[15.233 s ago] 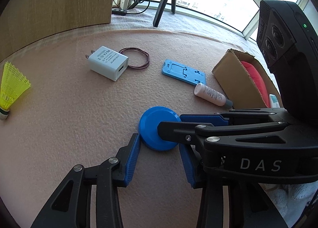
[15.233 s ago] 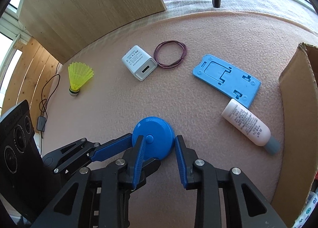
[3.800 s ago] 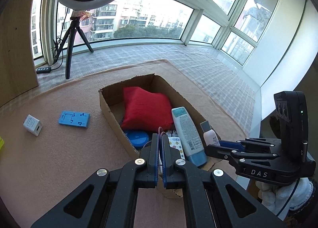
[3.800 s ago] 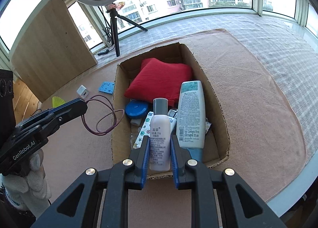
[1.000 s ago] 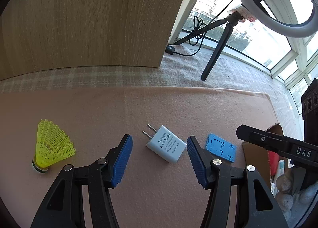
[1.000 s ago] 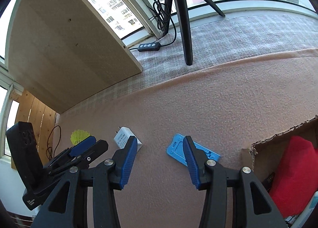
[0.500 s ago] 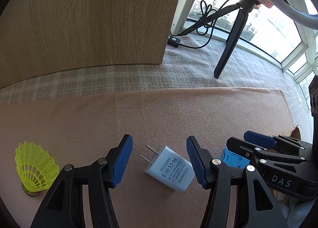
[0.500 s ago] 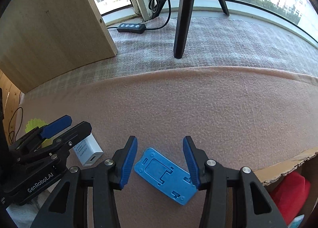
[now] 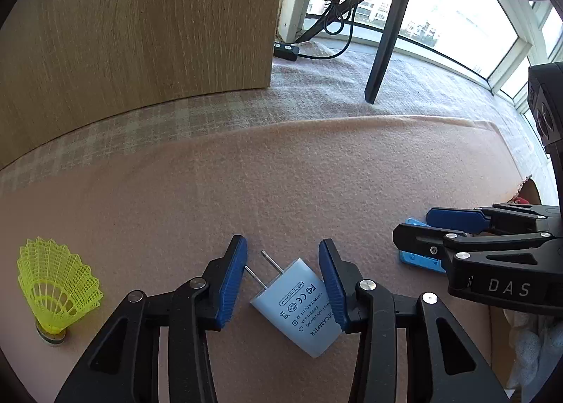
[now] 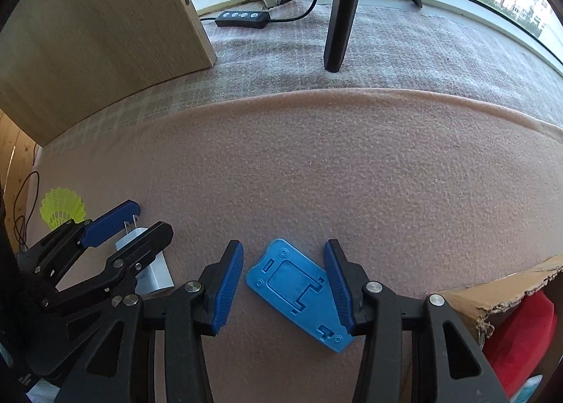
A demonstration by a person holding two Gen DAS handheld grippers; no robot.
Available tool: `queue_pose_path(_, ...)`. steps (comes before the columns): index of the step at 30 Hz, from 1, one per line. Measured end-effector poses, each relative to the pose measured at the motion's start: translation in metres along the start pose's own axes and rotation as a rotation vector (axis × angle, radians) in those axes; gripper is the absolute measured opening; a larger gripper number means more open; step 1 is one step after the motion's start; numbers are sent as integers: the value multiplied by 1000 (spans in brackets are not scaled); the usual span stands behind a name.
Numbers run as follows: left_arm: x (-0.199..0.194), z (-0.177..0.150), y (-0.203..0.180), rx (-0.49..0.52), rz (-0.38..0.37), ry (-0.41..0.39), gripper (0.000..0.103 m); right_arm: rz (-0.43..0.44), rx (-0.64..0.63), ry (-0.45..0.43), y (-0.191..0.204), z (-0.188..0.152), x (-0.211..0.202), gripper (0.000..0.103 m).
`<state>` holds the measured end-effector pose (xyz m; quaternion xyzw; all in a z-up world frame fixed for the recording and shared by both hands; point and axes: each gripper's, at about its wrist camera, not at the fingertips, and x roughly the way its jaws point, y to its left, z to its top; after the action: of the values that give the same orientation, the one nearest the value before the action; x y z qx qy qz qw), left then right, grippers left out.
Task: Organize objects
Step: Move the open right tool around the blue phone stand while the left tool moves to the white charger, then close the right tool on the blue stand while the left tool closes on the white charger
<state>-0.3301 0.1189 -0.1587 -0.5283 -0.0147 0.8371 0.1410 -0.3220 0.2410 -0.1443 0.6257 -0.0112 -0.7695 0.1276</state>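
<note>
While both are sitting low over the mat:
Left gripper (image 9: 282,276): staying wide open around the white charger (image 9: 302,306).
Right gripper (image 10: 283,280): staying wide open around the blue stand (image 10: 299,294).
Box (image 10: 506,288): holding a red pillow (image 10: 520,329).

pink mat (image 9: 281,185) | charger (image 9: 302,304) | blue stand (image 10: 299,294) | shuttlecock (image 9: 56,283) | cardboard box (image 10: 506,294)

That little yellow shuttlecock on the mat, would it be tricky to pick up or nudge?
The shuttlecock stands on its small base with a wide mesh skirt above, so a nudge would probably tip it. The open mesh suggests it is very light and would likely flex if squeezed. On its side, it might roll in a curve.
</note>
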Motion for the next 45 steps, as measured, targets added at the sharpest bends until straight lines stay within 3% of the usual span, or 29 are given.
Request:
queue_pose_path(15,-43,-90,-5,88,-34,-16,45,66,7,15,5,-76,-17,43)
queue_pose_path(22,-69,-136,-3,101,-33,-15,45,45,-45,-21,23,-116,-26,43)
queue_pose_path(26,-80,-154,-6,120,-13,-15,45,11,-80,-58,34,-131,-26,34)
queue_pose_path(34,-91,-169,-9,117,-11,-4,45,15,-111,-48,37,-142,-26,33)
queue_pose_path(45,-98,-180,-7,95,-38,7,46,54,-150,-4,42,-191,-35,34)
